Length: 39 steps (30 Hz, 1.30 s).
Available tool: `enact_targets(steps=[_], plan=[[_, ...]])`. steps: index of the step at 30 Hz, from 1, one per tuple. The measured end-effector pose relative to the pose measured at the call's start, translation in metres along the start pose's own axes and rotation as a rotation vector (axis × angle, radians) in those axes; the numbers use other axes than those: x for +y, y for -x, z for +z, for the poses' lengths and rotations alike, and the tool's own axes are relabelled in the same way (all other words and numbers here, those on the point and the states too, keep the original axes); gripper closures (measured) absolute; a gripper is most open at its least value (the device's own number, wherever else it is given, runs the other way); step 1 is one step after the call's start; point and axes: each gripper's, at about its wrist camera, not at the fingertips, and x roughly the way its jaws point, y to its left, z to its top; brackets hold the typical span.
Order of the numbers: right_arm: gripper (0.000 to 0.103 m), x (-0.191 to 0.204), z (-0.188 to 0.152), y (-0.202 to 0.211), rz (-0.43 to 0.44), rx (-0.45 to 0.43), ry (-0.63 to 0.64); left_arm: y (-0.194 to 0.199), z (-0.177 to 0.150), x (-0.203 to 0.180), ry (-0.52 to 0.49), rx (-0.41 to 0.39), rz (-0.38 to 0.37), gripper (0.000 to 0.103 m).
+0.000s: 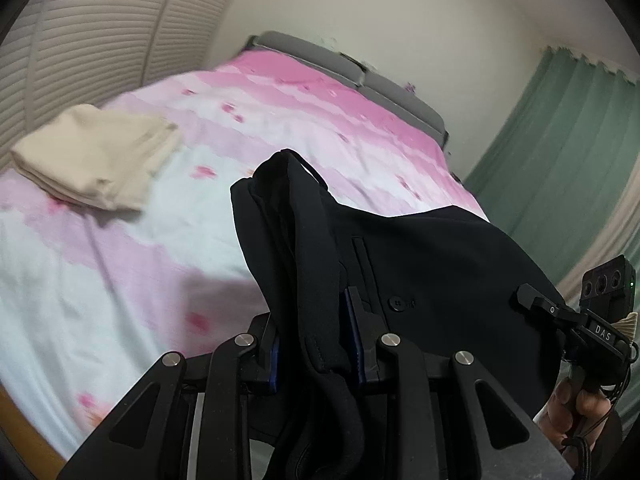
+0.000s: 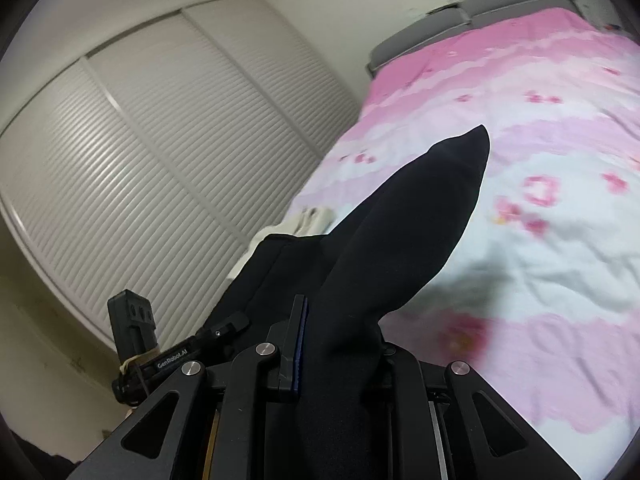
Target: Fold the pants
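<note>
Open sheet is lying all around the folded beige garment [image 1: 96, 156] on the bed [image 1: 280, 120], toward the headboard [image 1: 352, 68]; black pants [image 1: 400, 264] are blocking the near edge.

Home bedroom, bed [image 1: 168, 216] under a pink floral sheet, grey padded headboard [image 1: 360, 72], white louvred wardrobe doors [image 2: 152, 152], green curtain [image 1: 560, 152], folded beige garment [image 1: 96, 156]

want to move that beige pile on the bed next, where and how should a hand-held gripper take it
Grip the beige pile at its near right corner, coming in low from the bare sheet side. The layers' edges show there, so one pinch likely catches the whole stack; both hand-held grippers currently hold the black pants.
</note>
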Motion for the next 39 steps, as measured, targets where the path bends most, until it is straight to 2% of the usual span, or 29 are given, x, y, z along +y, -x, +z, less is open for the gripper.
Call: enact_targets(steps=[8,17,23,27,29,30,31,33,34,37,39], plan=[[0.085,0.079,0.02,-0.119,0.08,0.077,0.092,0.036,0.05,0.104,0.047,-0.062,0.08,0.077],[0.085,0.14,0.054,-0.262,0.181,0.074,0.128,0.057,0.14,0.213,0.087,-0.145,0.173,0.077],[0.085,0.172,0.075,-0.352,0.228,0.03,0.143,0.05,0.212,0.275,0.038,-0.2,0.245,0.077],[0.085,0.176,0.075,-0.405,0.235,0.001,0.142,0.029,0.247,0.311,-0.05,-0.252,0.306,0.077],[0.085,0.165,0.069,-0.436,0.229,0.001,0.126,0.008,0.253,0.329,-0.092,-0.282,0.338,0.077],[0.085,0.159,0.066,-0.451,0.218,0.017,0.113,-0.007,0.251,0.343,-0.11,-0.299,0.365,0.082],[0.085,0.146,0.058,-0.473,0.183,0.058,0.094,-0.017,0.248,0.353,-0.109,-0.301,0.373,0.091],[0.084,0.13,0.044,-0.499,0.123,0.123,0.083,-0.041,0.24,0.376,-0.06,-0.274,0.371,0.091],[0.084,0.122,0.034,-0.507,0.11,0.147,0.071,-0.055,0.233,0.385,-0.035,-0.245,0.381,0.091],[0.084,0.099,0.012,-0.507,0.104,0.145,0.045,-0.082,0.214,0.39,-0.058,-0.182,0.408,0.091],[0.075,0.09,0.001,-0.504,0.069,0.156,0.019,-0.09,0.201,0.384,-0.083,-0.16,0.419,0.091]])
